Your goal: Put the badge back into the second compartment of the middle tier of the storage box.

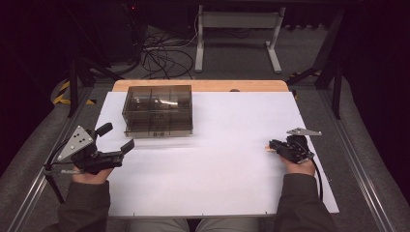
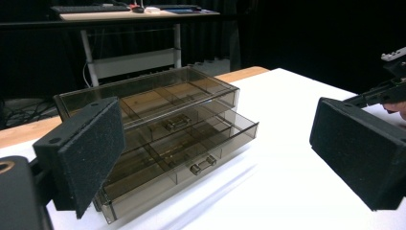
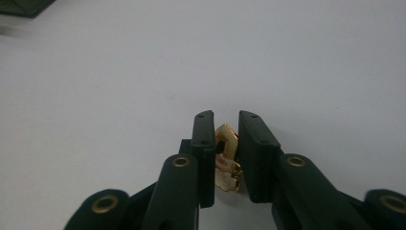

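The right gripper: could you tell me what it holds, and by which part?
A small gold metal piece, pinched by its flat sides between the jaws; what it is cannot be told.

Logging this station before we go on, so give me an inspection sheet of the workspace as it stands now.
Surface: white sheet on a wooden table.
Job's things: smoky drawer box, both drawers partly out; gold piece.
Clutter: nothing seen.
Grippers: left gripper open, empty; right gripper shut on the gold piece.
Cables: a cable trails from the right gripper; floor cables behind the table.
Surroundings: dark room, white desk frame.
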Tool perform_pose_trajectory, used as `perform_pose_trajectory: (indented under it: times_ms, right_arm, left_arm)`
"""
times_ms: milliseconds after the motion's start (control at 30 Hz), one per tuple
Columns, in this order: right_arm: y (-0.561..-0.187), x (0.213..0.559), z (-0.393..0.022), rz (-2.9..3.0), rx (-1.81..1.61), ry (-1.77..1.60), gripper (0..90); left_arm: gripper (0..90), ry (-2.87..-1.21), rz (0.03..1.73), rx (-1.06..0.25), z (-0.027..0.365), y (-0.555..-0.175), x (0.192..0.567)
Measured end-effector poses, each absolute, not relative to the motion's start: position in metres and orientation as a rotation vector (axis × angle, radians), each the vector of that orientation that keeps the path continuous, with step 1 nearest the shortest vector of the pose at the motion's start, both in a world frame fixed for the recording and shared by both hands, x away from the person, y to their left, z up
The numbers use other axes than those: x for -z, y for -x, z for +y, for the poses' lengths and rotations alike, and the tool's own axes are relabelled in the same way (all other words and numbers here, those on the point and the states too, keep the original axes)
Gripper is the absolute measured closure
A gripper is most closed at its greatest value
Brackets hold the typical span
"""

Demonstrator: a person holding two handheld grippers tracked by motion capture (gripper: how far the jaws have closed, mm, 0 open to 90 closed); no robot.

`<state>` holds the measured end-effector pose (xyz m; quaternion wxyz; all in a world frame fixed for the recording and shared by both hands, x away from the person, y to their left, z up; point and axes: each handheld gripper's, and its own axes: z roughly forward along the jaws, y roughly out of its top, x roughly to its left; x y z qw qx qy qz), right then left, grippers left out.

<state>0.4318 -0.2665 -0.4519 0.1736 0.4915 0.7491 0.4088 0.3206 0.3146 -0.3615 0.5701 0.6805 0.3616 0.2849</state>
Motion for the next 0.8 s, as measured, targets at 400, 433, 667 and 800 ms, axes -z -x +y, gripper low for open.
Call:
perform_pose_trajectory:
  times_ms: [400,433,667,800]
  right_arm:
    - [-0.425,0.445,-0.262,2.149,-1.172,-1.325,87.1]
    - [-0.425,0.444,-0.261,2.153,-1.166,-1.317,87.1]
    - [-0.424,0.443,-0.259,2.156,-1.147,-1.301,87.5]
    - [-0.425,0.443,-0.256,2.165,-1.158,-1.282,87.6]
  left_arm:
    - [5.8,-1.597,0.848,-0.668,0.315,-0.32,0.361]
    - [5.8,-1.596,0.849,-0.668,0.315,-0.32,0.361]
    - [5.8,-1.595,0.849,-0.669,0.315,-0.32,0.361]
    - [5.9,-1.595,0.85,-0.669,0.315,-0.32,0.361]
